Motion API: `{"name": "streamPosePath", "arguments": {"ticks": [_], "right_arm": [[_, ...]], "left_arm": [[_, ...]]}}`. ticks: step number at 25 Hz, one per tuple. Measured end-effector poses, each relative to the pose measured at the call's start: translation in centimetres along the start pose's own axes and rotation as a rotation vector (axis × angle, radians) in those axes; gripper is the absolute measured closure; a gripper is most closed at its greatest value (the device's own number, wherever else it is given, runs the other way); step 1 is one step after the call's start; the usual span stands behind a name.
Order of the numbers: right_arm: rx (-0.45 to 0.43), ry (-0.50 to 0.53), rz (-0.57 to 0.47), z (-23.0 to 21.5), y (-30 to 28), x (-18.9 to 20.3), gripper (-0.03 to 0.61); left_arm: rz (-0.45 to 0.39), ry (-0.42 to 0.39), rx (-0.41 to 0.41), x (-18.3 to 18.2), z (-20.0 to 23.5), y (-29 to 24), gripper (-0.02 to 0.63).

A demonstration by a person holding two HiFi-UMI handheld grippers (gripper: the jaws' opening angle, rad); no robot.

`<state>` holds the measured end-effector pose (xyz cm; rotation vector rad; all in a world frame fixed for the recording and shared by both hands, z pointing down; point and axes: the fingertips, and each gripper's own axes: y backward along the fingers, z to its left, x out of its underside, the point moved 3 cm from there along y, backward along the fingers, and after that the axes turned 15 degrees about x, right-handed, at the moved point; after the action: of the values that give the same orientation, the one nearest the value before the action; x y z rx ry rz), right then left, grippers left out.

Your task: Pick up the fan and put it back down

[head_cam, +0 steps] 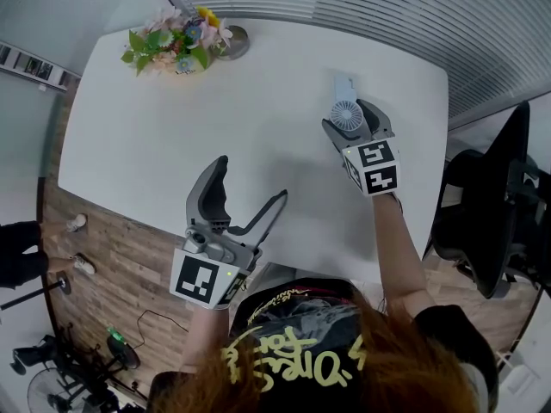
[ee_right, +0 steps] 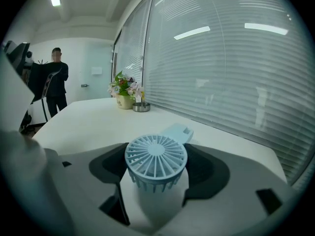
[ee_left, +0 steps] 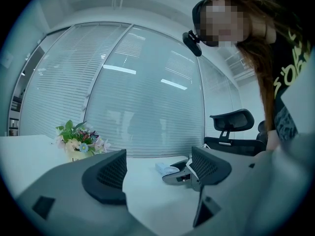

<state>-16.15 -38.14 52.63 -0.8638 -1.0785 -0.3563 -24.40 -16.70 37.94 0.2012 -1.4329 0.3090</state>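
Note:
A light-blue hand fan lies near the far right of the white table, its round grille head toward me and its flat handle pointing away. My right gripper is shut on the fan, with both dark pads against the sides of the fan head. My left gripper hovers open over the table's near edge, nothing between its fingers. In the left gripper view the left gripper looks across the table at the fan and the right gripper.
A pot of flowers and a small metal dish stand at the table's far left corner. A black office chair is by the right edge. Blinds run along the far side. A person stands beyond the table.

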Motion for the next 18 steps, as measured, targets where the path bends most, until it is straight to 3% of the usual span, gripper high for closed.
{"name": "streamPosePath", "arguments": {"ticks": [7, 15, 18], "right_arm": [[-0.014, -0.018, 0.055, 0.2, -0.6, 0.7, 0.224], [-0.002, -0.005, 0.108, 0.2, -1.1, 1.1, 0.224], [0.005, -0.008, 0.125, 0.2, -1.3, 1.1, 0.224]], "left_arm": [[0.008, 0.008, -0.001, 0.2, 0.1, 0.1, 0.202], [-0.091, -0.002, 0.001, -1.5, 0.1, 0.2, 0.206], [-0.053, -0.014, -0.011, -1.0, 0.3, 0.6, 0.207]]}}
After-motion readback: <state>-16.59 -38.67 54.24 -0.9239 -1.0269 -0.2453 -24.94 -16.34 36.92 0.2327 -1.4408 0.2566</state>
